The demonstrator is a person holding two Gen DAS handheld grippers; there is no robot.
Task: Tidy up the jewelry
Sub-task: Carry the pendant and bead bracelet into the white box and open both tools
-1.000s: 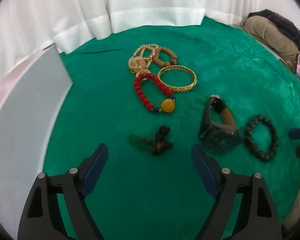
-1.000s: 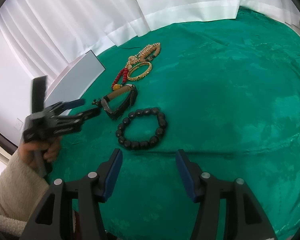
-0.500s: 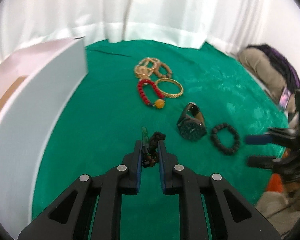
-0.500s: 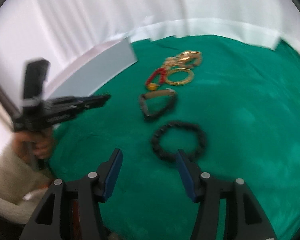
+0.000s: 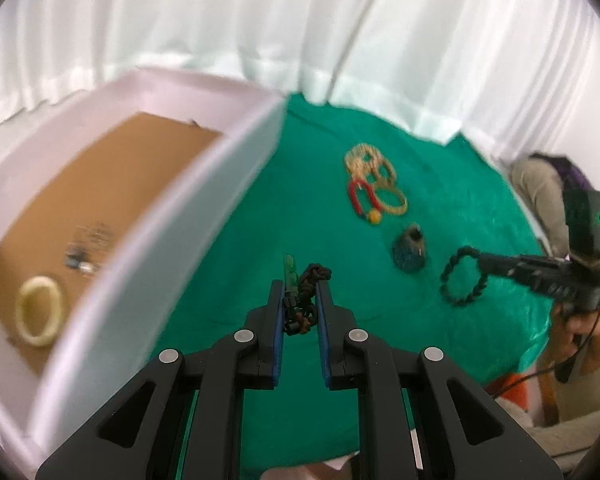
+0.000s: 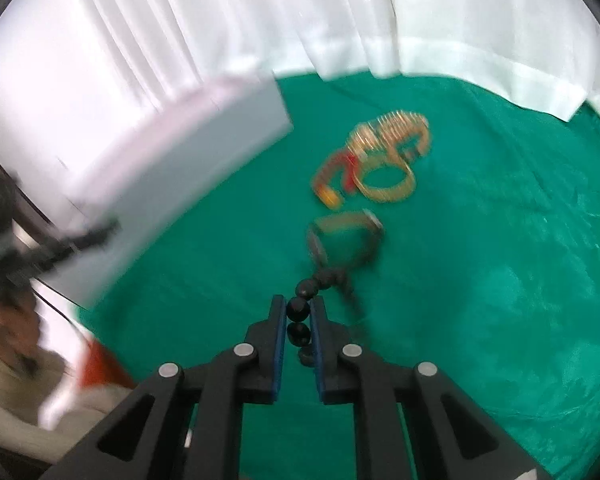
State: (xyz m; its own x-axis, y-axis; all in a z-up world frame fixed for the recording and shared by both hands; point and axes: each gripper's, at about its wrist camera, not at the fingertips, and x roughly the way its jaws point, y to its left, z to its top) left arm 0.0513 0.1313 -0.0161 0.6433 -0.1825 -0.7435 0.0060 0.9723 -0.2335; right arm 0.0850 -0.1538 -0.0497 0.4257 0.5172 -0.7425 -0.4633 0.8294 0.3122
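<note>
No readable writing or brand anywhere – there's some dark print on the brown floor of the white box (image 5: 188,216) but it's way too blurred to make out.

The left gripper (image 5: 298,300) is clamped on a dark braided cord bracelet (image 5: 306,304) with a little green piece sticking out at 12 o'clock from the tips. The right gripper (image 6: 299,316) has just been closing and its pads now pinch the black bead bracelet (image 6: 300,308); in the left wrist view that bracelet (image 5: 462,280) hangs from the tips as an open loop above the green cloth (image 5: 260,208).

Edge-wise, the box's long white wall runs just beside the left gripper, from about 8 o'clock up to 12, and the white curtain (image 5: 300,20) closes off the far rim of the cloth. Plenty of bare green between the box wall and the jewelry.

Inside the box: a pale yellowish bangle (image 5: 39,310) near the closer end and a small dark-and-silver item (image 5: 78,262) just past it – can't tell what.

Still on the cloth at around 1 o'clock from the left gripper: a watch (image 5: 410,250), then a red bead bracelet (image 5: 360,196), a gold bangle (image 5: 392,200) and a blurry gold beaded pile (image 5: 366,160), all bunched together.
</note>
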